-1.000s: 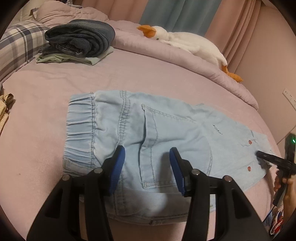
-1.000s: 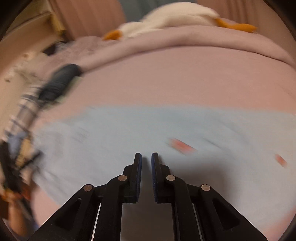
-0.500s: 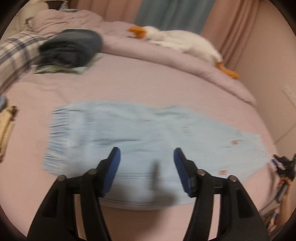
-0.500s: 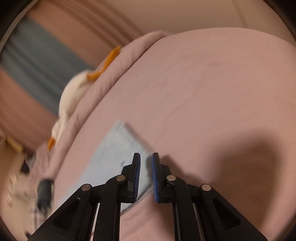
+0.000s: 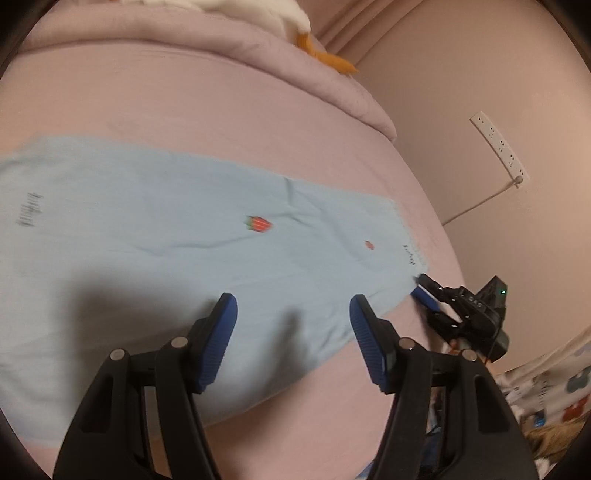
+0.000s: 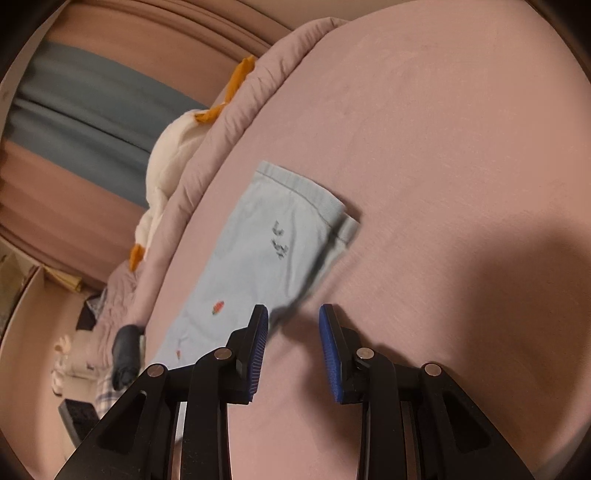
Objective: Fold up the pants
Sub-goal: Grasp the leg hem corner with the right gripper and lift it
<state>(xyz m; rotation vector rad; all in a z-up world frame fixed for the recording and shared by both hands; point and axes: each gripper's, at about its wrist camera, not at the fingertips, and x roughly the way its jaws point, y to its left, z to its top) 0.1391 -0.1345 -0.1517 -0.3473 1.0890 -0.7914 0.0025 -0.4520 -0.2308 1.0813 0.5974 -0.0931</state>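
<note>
Light blue pants [image 5: 177, 236] lie flat along the pink bed [image 5: 221, 103], with small strawberry prints near the leg end. My left gripper [image 5: 291, 301] hovers open over the near edge of the leg, with nothing between its pads. In the left wrist view my right gripper [image 5: 421, 286] sits at the near corner of the hem. In the right wrist view the hem [image 6: 306, 199] lies ahead, and the right gripper [image 6: 292, 310] has its jaws opening just past the leg's near edge. Only bedsheet shows between its pads. The waistband is out of view.
A white plush goose [image 5: 291, 18] lies on a rolled pink quilt [image 5: 258, 51] at the far side of the bed. A power strip [image 5: 498, 147] hangs on the wall to the right. Dark folded clothes [image 6: 125, 350] sit far left. Patterned fabric [image 5: 554, 391] lies beyond the bed's right edge.
The left wrist view has swept right along the pants, from the waistband and pocket to the leg end. The right gripper has rolled, and its jaws have parted from nearly shut.
</note>
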